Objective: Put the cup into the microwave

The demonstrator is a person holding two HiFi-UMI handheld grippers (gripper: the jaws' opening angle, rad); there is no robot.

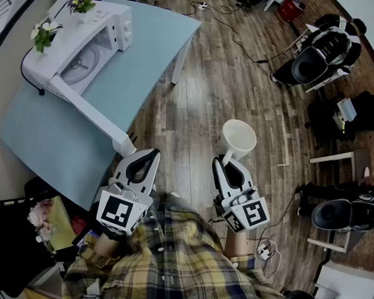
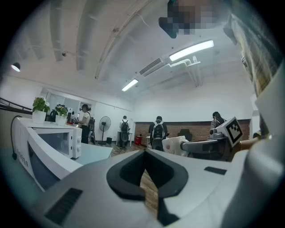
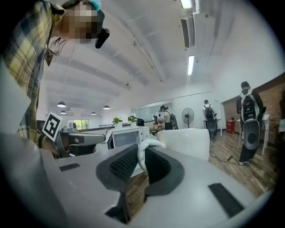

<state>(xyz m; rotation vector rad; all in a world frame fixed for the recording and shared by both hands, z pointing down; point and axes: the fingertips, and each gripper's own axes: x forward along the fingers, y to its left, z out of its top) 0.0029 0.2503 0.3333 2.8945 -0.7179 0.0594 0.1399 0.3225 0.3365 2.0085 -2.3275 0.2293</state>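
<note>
A white cup (image 1: 237, 137) hangs over the wooden floor, mouth tipped up, with my right gripper (image 1: 223, 160) shut on its handle. In the right gripper view the handle (image 3: 144, 153) sits pinched between the black pads, and the cup body (image 3: 187, 143) is just beyond them. My left gripper (image 1: 150, 155) is beside it to the left, near the table corner, shut with nothing in it (image 2: 144, 152). The white microwave (image 1: 86, 40) stands on the light blue table (image 1: 148, 56) at the far left. Its door (image 1: 83, 103) swings wide open toward me.
Two small potted plants (image 1: 46, 33) stand on top of the microwave. Black office chairs (image 1: 320, 56) and cables (image 1: 243, 36) lie on the floor to the right. In the left gripper view several people (image 2: 156, 131) and a fan (image 2: 104, 122) stand far off.
</note>
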